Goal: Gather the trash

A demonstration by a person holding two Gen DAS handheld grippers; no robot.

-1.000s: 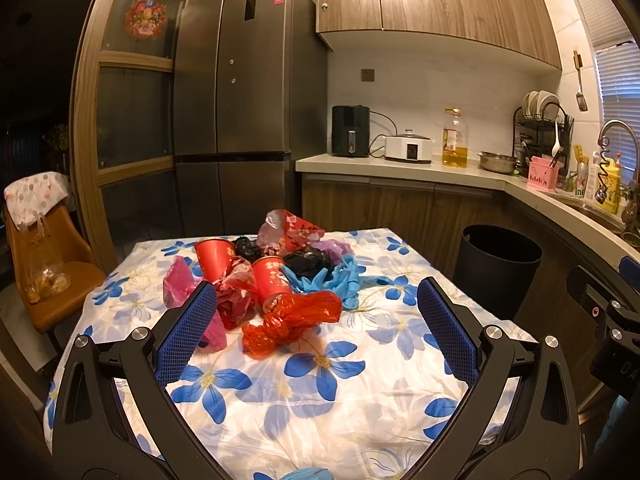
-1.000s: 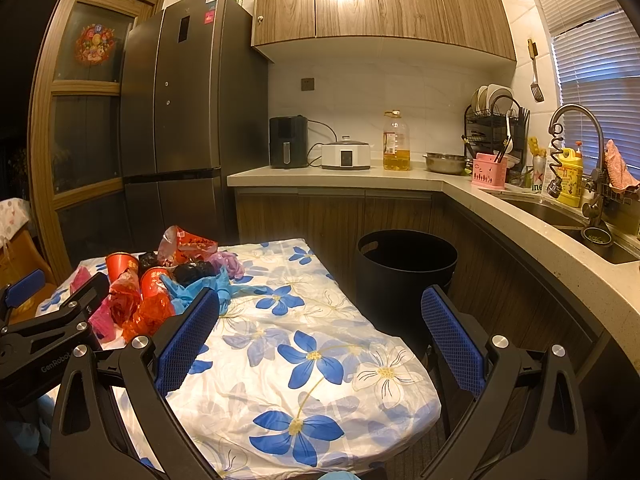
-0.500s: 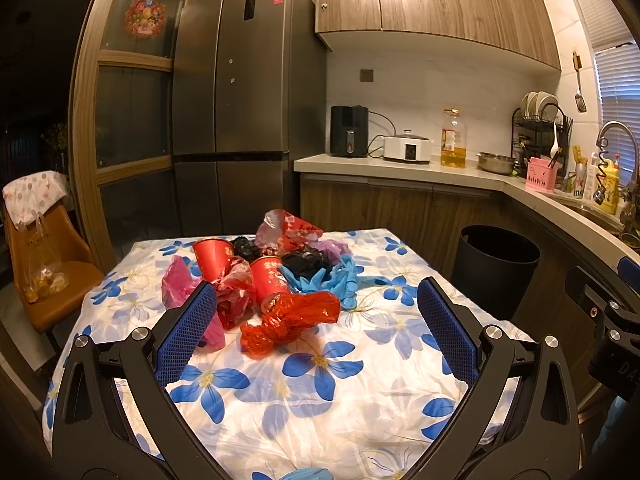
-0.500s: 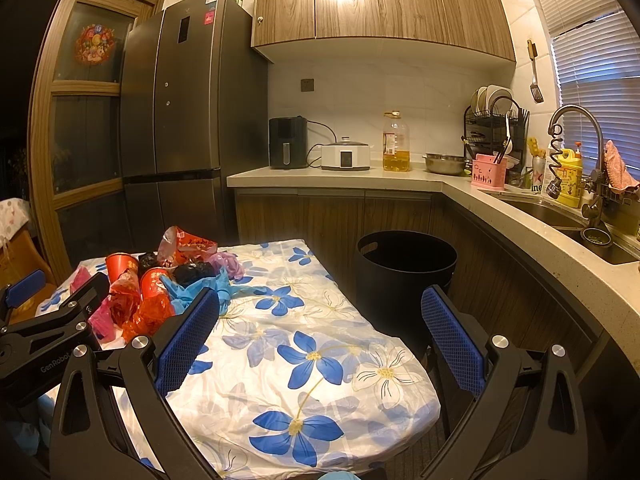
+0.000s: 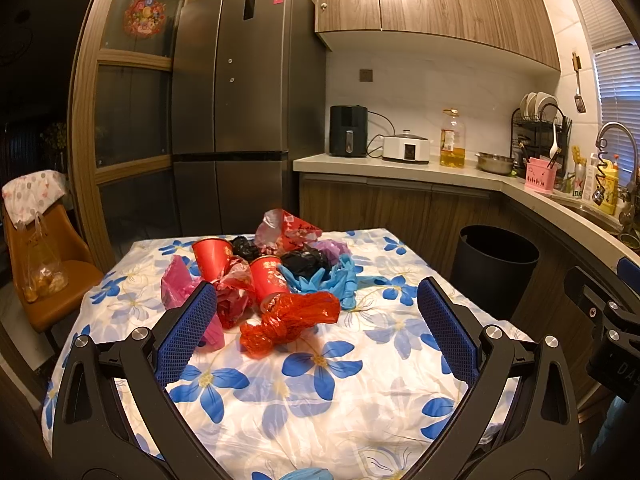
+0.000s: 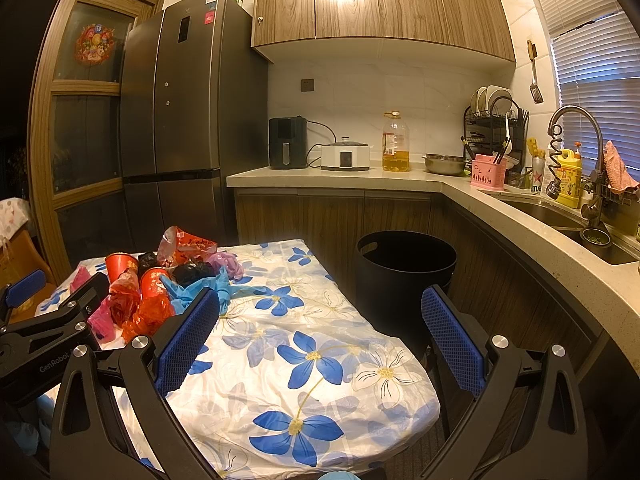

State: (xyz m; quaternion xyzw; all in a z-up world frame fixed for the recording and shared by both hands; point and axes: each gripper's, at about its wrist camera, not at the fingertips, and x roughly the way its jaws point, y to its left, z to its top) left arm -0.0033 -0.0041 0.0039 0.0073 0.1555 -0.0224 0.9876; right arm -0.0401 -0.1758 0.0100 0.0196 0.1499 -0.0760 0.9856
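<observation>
I am at the very start of the collecting: nothing is picked up yet. My left hand-held gripper (image 5: 316,320) is released, its two blue pads wide apart, and it hovers above the near part of the table (image 5: 320,400). My right hand-held gripper (image 6: 320,332) is also released and empty, and it looks over the right edge of the table toward the black bin (image 6: 404,264).

The trash lies in one heap on the far half of the table: a red plastic bag (image 5: 292,318) nearest to me, two red paper cups (image 5: 267,280), a pink bag (image 5: 180,286), blue gloves (image 5: 324,282), a black bag (image 5: 306,260) and a clear wrapper with red print (image 5: 286,228) at the back. The pieces touch and overlap each other.

The bin stands on the floor just beside the right side of the table, open (I cannot see whether something is inside).

I think the next move is for the left one: go forward and down to the red plastic bag, bring the pads on both sides of it, and clench. The bag is soft, so I should grip its thick knotted part.
</observation>
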